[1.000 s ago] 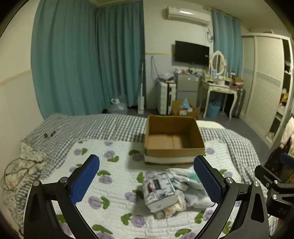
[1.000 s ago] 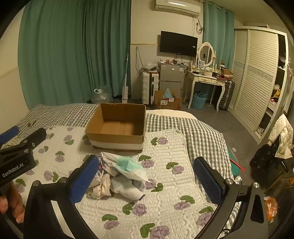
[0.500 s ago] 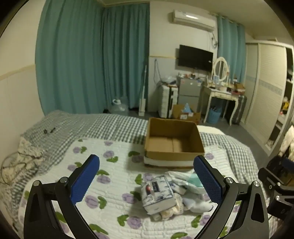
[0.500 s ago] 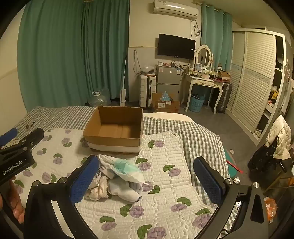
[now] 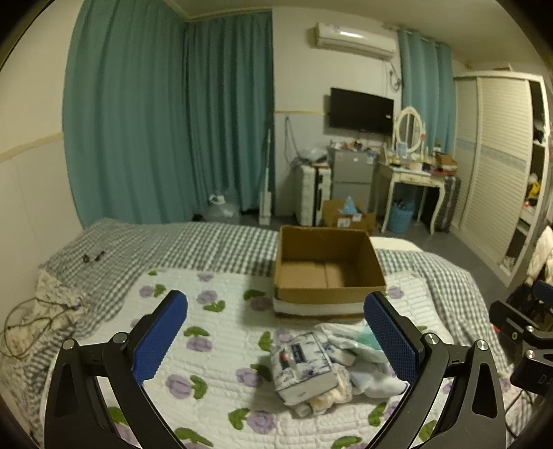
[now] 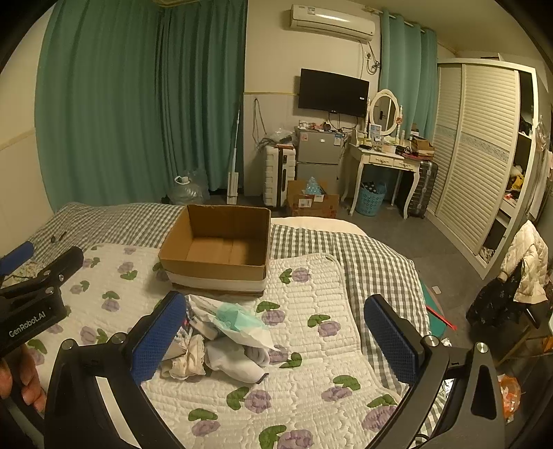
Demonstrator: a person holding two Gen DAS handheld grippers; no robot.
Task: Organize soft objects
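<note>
- Grippers first, nearest the cameras: the left gripper (image 5: pixel 276 340) is held above the bed with its two blue-padded fingers (image 5: pixel 160 338) spread wide apart and nothing between them.
- Right gripper (image 6: pixel 276 340) likewise hangs over the bed, its blue pads (image 6: pixel 389 340) wide apart and empty.
- Seen from the right wrist, the left gripper's black body sits at the left edge, with the person's left hand (image 6: pixel 20 376) partly visible beneath it.
- Floral quilt (image 6: pixel 311 390), white with purple flowers and green leaves, covers the near part of the bed.
- Pile of soft objects (image 6: pixel 224 342) lies on the quilt, just in front of both grippers: crumpled white and cream cloths with a pale teal piece (image 6: pixel 231 316) on top.
- Tissue pack (image 5: pixel 302 366), printed in blue and white, rests tilted on the left side of that pile, touching the cloths.
- Cardboard box (image 5: pixel 326 273), open-topped and showing only its bare floor, stands on the quilt just beyond the pile.
- Grey checked blanket (image 5: pixel 179 245) spreads over the rest of the bed, behind and beside the box.
- Beyond the bed, on the floor, a second cardboard box (image 6: pixel 311 198) and a blue basket (image 6: pixel 371 198) sit near a white dressing table (image 6: pixel 383 165) with an oval mirror.
- Farthest back, a black television (image 6: pixel 333 93) hangs on the wall, flanked by teal curtains (image 6: pixel 138 103), with an air conditioner (image 6: pixel 331 20) above.
</note>
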